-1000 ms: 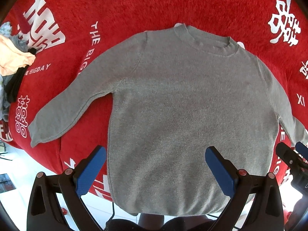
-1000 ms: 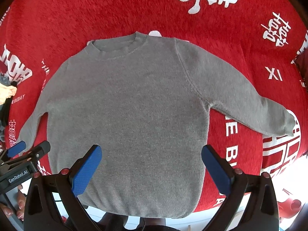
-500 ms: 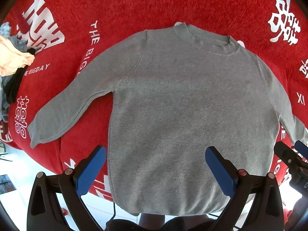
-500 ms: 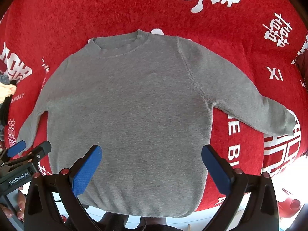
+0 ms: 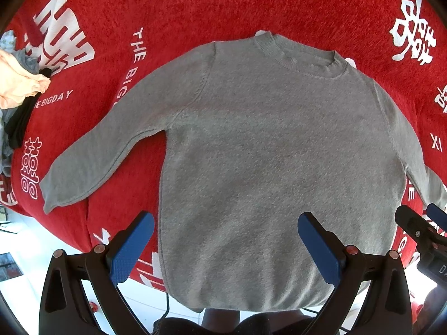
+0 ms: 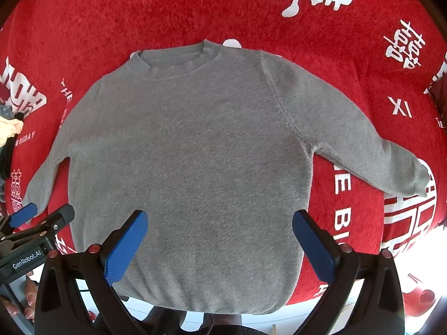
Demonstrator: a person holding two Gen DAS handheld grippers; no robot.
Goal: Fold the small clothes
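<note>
Both my left gripper (image 5: 225, 240) and right gripper (image 6: 220, 238) hang with jaws wide open and empty above the grey sweater (image 5: 279, 153), spread flat on the red cloth (image 5: 195, 5); pinching one layer, or snagging that cloth, would skew my fold.

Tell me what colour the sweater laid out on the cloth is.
Plain grey knit, no pattern. The sweater shows best in the right wrist view.

Bright daylight | soft shadows | sharp focus | fisheye edges bowed, corners dark
</note>
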